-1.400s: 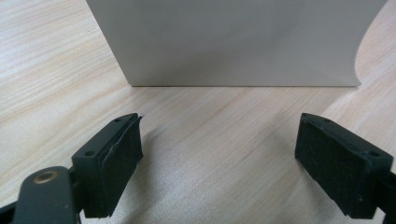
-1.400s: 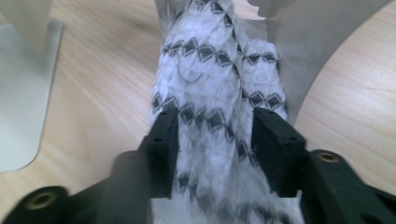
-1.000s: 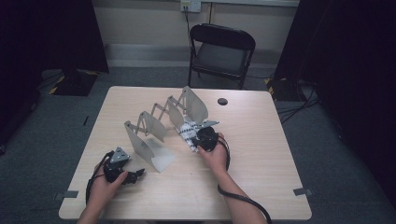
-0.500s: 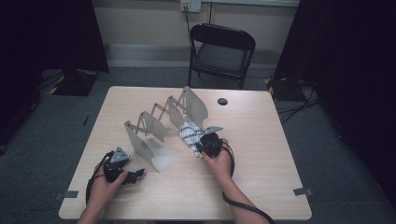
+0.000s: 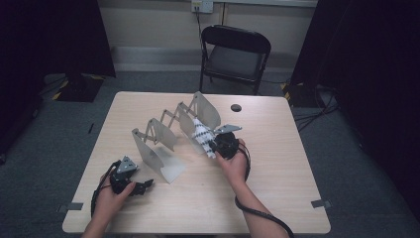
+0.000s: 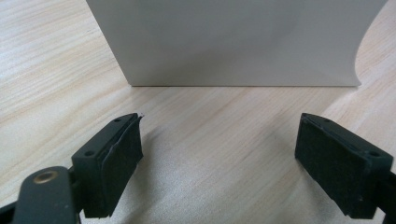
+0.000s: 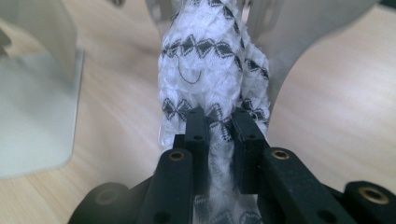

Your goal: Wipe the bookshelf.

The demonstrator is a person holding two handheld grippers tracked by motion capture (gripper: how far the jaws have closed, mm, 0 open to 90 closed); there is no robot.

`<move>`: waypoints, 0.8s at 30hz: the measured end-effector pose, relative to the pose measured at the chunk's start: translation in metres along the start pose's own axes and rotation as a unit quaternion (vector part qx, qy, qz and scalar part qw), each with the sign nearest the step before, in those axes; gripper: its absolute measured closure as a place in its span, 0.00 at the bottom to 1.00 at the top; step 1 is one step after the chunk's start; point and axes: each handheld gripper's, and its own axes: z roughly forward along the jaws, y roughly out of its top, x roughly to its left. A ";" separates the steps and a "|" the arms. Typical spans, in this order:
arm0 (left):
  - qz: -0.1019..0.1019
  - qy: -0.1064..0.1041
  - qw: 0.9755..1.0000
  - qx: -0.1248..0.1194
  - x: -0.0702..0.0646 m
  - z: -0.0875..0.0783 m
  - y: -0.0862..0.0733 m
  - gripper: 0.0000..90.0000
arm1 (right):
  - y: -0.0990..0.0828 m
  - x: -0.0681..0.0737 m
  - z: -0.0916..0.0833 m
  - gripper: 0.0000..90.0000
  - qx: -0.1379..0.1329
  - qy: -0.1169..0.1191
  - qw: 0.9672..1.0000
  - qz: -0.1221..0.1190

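A white cloth point(image 5: 200, 134) with black diamond rows hangs bunched between two plates of the grey accordion rack point(image 5: 163, 136). My right gripper point(image 5: 213, 146) is shut on its near end. In the right gripper view the cloth point(image 7: 210, 60) is pinched between the pads of that gripper point(image 7: 219, 116), whose jaws have just been closing further on it; rack plates point(image 7: 303, 37) stand on both sides. My left gripper point(image 5: 145, 186) rests open on the table at the front left. In the left gripper view nothing is between the jaws of that gripper point(image 6: 219, 140), which faces the nearest plate point(image 6: 233, 42).
The rack runs diagonally from the table's middle toward the far side. A small black disc point(image 5: 236, 107) lies near the far edge of the table point(image 5: 277, 198). A black folding chair point(image 5: 235, 57) stands behind the table.
My right gripper has risen a little with the cloth pinched in it, pulling the cloth up between the plates. The left gripper has stayed put.
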 end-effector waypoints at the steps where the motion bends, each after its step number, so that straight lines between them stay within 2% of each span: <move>1: 0.000 0.000 1.000 0.000 0.000 0.000 0.000 0.16 | 0.006 0.000 -0.002 0.88 -0.006 0.000 1.000 -0.005; 6: 0.000 0.001 1.000 -0.001 0.000 0.000 0.000 0.16 | 0.038 0.003 -0.014 0.88 -0.039 0.002 0.999 -0.022; 9: 0.000 0.001 1.000 -0.001 0.000 0.000 0.000 0.16 | 0.053 0.005 -0.017 0.87 -0.051 0.005 0.998 -0.036; 11: 0.000 0.001 1.000 -0.001 0.000 0.000 0.000 0.16 | 0.058 0.006 -0.015 0.87 -0.055 0.017 0.998 -0.041; 14: 0.000 0.000 1.000 0.000 0.000 0.000 0.000 0.16 | 0.055 0.009 -0.007 0.87 -0.044 0.025 0.997 -0.054; 24: 0.000 0.001 1.000 -0.001 0.000 0.000 0.000 0.16 | 0.025 0.009 0.021 0.87 -0.004 0.037 0.997 -0.068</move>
